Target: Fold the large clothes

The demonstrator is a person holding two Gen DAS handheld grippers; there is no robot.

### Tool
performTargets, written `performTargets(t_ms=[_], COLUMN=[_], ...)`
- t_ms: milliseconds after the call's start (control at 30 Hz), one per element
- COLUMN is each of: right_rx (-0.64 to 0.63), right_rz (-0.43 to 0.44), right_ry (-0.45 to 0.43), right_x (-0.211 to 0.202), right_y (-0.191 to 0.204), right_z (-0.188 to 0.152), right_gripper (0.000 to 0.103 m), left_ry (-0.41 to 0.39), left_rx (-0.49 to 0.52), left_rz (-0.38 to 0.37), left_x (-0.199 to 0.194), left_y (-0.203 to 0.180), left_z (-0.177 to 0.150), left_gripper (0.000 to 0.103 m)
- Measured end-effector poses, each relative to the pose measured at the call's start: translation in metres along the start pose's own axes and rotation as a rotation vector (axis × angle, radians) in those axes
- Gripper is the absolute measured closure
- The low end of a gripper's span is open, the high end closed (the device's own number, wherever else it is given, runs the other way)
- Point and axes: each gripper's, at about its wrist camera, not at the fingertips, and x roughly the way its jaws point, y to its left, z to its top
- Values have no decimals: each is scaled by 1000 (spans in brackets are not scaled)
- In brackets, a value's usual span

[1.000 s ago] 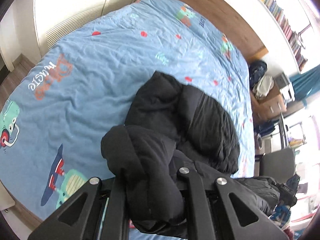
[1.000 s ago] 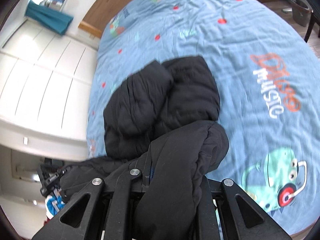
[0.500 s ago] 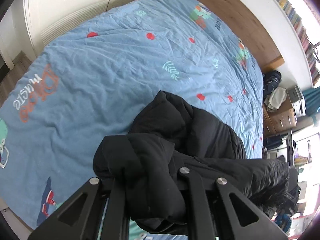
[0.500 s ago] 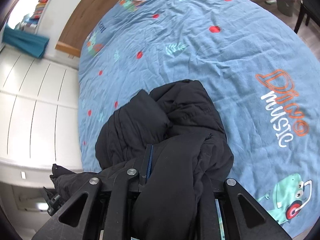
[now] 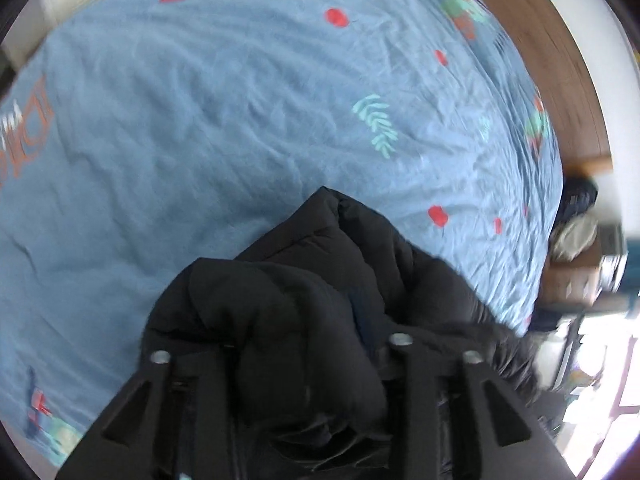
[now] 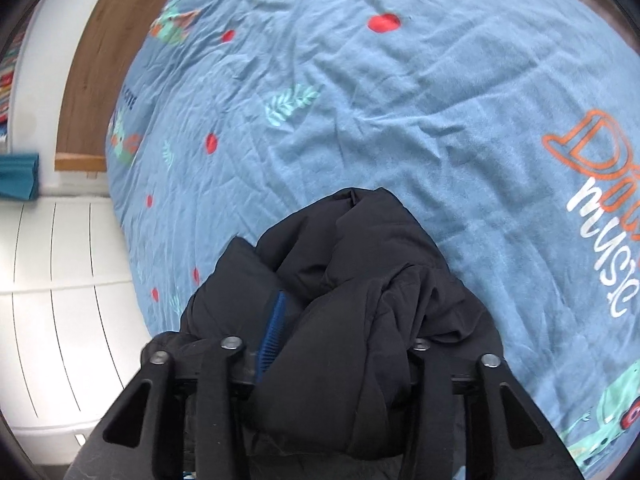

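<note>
Between my left fingers (image 5: 312,364) bulges a thick roll of the black padded jacket (image 5: 320,300); their jaws are opening, and the cloth fills the gap, though I cannot tell whether the pads press it at this instant. My right fingers (image 6: 320,356) stand the same way: jaws opening, a fat fold of the same jacket (image 6: 352,320) lying between them, with a strip of blue trim (image 6: 274,328) showing just inside the left-hand finger.

Just past both sets of fingertips the jacket heaps up in puffy, rounded folds and rests on the bed (image 5: 240,120), spreading a little beyond my fingers and no farther. It looks soft and springy, bulky rather than heavy, with a smooth shell that I judge will slide on itself and puff back up once let go. A pinch on the fat middle of a fold would squash and slip; I would sooner take hold at a firm edge, the hem, the collar or that trimmed seam, where the layers lie thin enough to bite.

Farther out the blue printed bedcover (image 6: 400,100) lies wrinkled and bare, with a wooden headboard (image 6: 92,80) at its far side.
</note>
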Motion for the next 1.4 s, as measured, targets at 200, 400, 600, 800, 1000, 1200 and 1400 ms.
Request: performTargets(t_ms=[200,400,600,800,1000,1200,1400], right_rx=[10,-21,-195,-485,-765,-938,-979], right_rz=[34,75,62,0,-55,-161,-194], right_ry=[-37,-134,-173,-167,-129,-129,-153], right_x=[-3,-40,-67,-60,-24,16,47], right_y=[11,23,43,76,100,88,101], right_z=[8,13,-11,-77,-169,-226,-201], right_gripper=[23,14,14,14,14,14,14], left_ry=[-4,-75,-168,-170,-141,-189,-214], left_rx=[-150,-118,56,290,465,692,742], left_rz=[-103,-133,-51,4,-24,32,54], left_x=[-7,-47,-83,-79,-54,-23,23], left_y=[6,-4,-14,-25,-31,-49,-84], left_z=[20,31,10,-54,-137,-202,-177], left_gripper=[38,34,34,34,34,34,34])
